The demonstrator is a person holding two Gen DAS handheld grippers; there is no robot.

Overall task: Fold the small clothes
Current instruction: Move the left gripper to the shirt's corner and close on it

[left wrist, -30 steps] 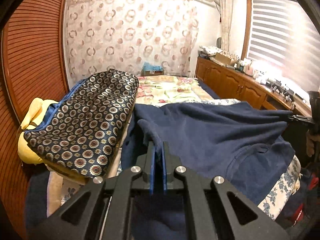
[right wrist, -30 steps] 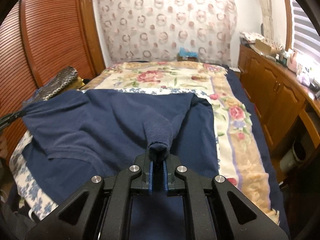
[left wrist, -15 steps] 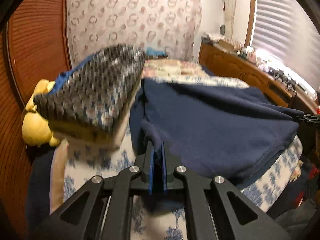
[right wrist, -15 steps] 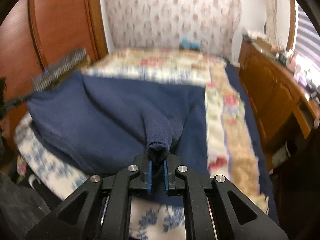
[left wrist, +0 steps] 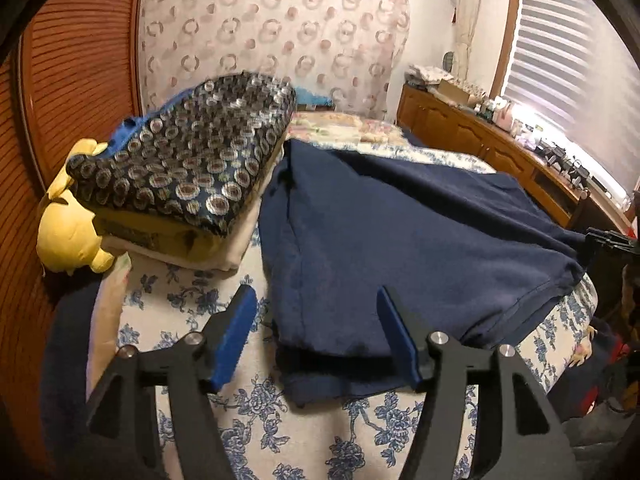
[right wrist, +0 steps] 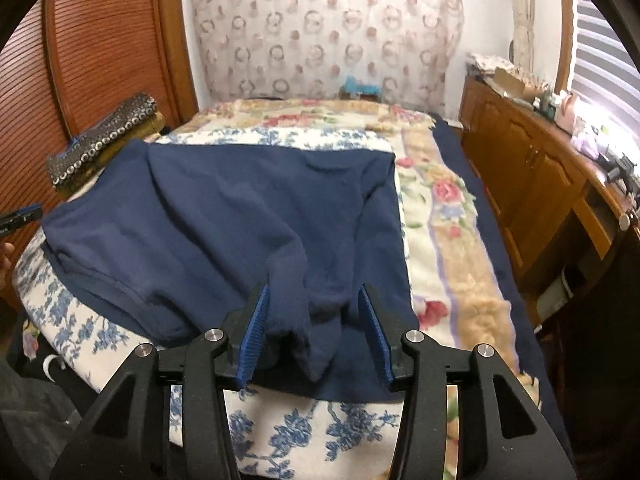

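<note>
On bed (left wrist: 208, 412): navy shirt (left wrist: 400, 240) lies flat, long axis running left–right between both grippers. Left fingers (left wrist: 240, 320) wide, empty, over its near-left corner. Right fingers (right wrist: 256, 320) wide, a loose fold lying between them, ungripped. Neither arm clearly nearer.

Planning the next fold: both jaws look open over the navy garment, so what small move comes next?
Probably draw both grippers back. The left gripper and right gripper stand open, and the navy garment lies doubled on the floral bedspread, one bunched corner between the right jaws.
</note>
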